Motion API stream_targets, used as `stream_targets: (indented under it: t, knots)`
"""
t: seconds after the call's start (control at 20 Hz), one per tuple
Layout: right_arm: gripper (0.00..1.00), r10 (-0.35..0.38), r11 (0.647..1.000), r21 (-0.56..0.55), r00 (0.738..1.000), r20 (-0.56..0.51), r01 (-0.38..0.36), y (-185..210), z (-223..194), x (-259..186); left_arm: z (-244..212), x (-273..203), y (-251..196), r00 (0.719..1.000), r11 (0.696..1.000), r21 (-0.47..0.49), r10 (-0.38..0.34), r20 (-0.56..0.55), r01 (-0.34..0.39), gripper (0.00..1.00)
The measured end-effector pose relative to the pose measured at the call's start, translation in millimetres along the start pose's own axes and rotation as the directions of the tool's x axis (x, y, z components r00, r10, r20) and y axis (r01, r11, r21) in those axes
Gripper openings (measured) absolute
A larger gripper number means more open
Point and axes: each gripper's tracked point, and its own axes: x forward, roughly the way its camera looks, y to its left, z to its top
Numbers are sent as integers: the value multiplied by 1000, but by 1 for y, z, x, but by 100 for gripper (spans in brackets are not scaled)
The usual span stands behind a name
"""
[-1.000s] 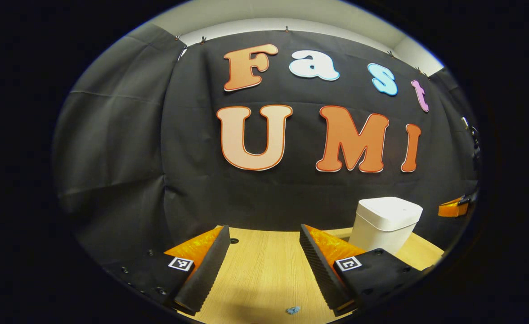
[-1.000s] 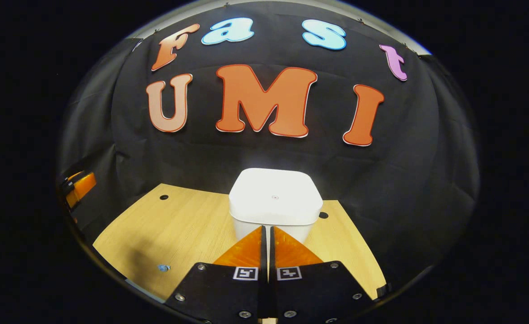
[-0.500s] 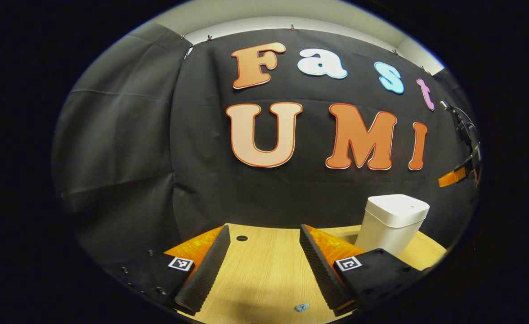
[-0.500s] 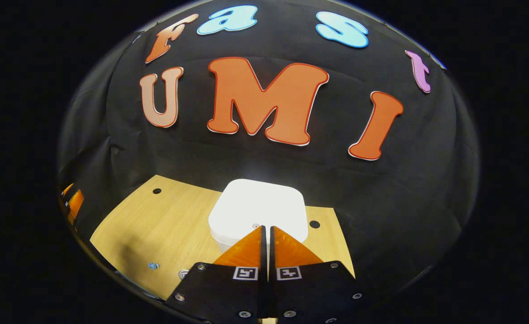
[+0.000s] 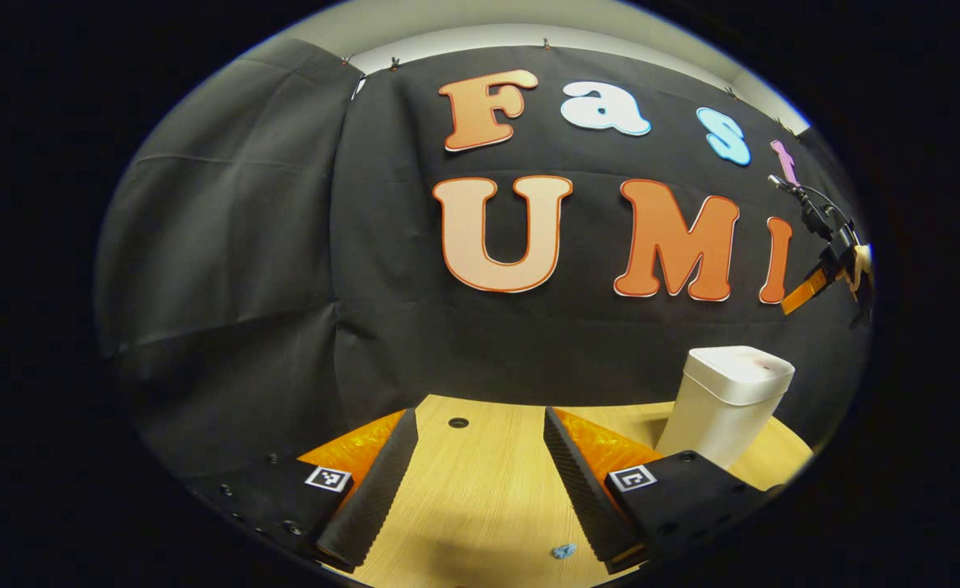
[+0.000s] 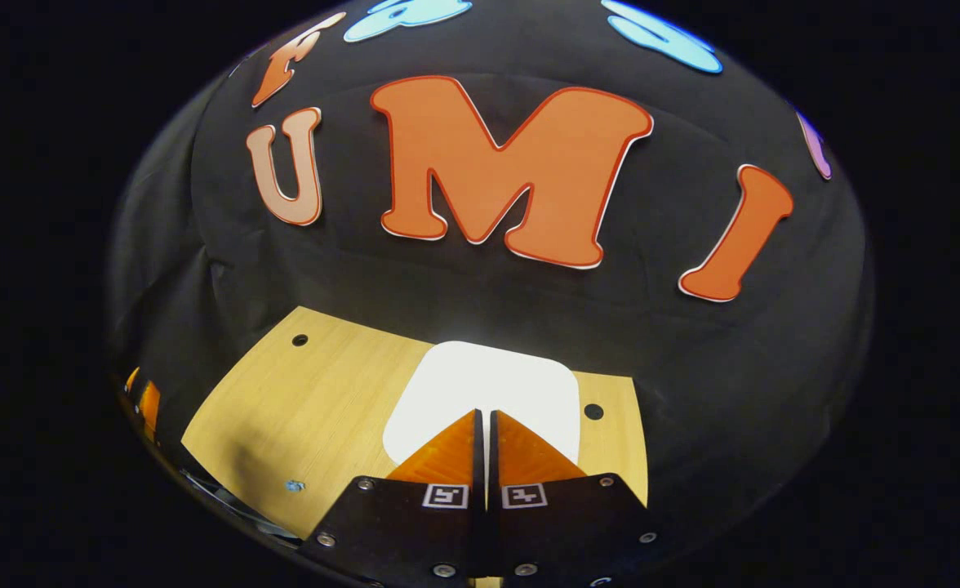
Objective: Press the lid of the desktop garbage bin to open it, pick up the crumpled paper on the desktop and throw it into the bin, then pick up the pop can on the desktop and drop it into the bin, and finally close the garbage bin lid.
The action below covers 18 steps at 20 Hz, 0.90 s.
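White plastic garbage bin [image 5: 729,404] stands at the lower right of the left gripper view: a squarish tub, tapering toward its base, with rounded corners and its flat lid closed. In the right gripper view the bin's lid [image 6: 484,392] shows from above at lower centre as a plain white rounded square on the wooden desktop [image 6: 308,408]. Right gripper [image 6: 484,418] hangs over the lid, fingers pressed together with nothing between them. Left gripper [image 5: 480,441] holds its fingers wide apart and empty above the desktop, a small blue scrap [image 5: 563,551] lying just beneath.
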Motion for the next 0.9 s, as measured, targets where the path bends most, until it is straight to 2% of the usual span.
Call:
stream_targets:
  t: [0.2,0.4,0.9]
  knots:
    - [1,-10,999,-40,994,-105,5,-2,-14,27,-4,0,17,1000,1000,0,27,-5,-27,99]
    - [1,-6,999,-54,977,-211,-5,1,-41,49,-12,0,27,999,999,-4,45,-22,-46,99]
    - [1,-7,995,-97,945,-328,-26,2,-82,64,-18,-3,46,996,996,-8,84,-35,-85,99]
